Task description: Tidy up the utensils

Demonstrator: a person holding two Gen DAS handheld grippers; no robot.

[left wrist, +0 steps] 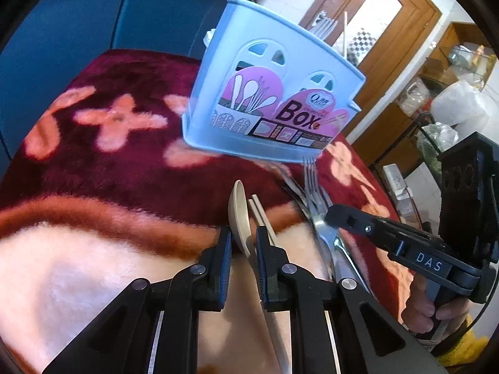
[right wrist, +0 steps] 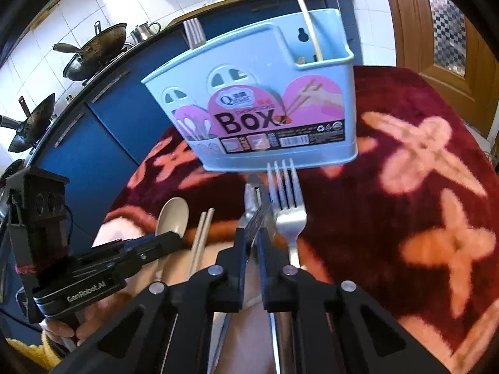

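Note:
A light blue utensil box (left wrist: 265, 71) (right wrist: 312, 62) stands on the blanket; a fork (right wrist: 193, 34) and a chopstick (right wrist: 308, 15) stick up from it. In front of it lie a beige spoon (left wrist: 237, 205) (right wrist: 173, 215), a pair of chopsticks (left wrist: 260, 212) (right wrist: 202, 233) and a pile of metal cutlery (left wrist: 315, 193). My left gripper (left wrist: 244, 230) (right wrist: 173, 240) is shut on the beige spoon at its neck. My right gripper (right wrist: 252, 232) (left wrist: 330, 215) is shut on a metal fork (right wrist: 259, 215) turned on edge. Another fork (right wrist: 287, 199) lies flat just right of it.
The surface is a maroon blanket (right wrist: 421, 155) with pink flowers. Blue cabinets (right wrist: 103, 131) run behind the box, with woks (right wrist: 93, 53) on the counter. A wooden door (left wrist: 389, 31) and shelves with plastic bags (left wrist: 458, 103) stand to the right. A hand (left wrist: 427, 308) holds each gripper.

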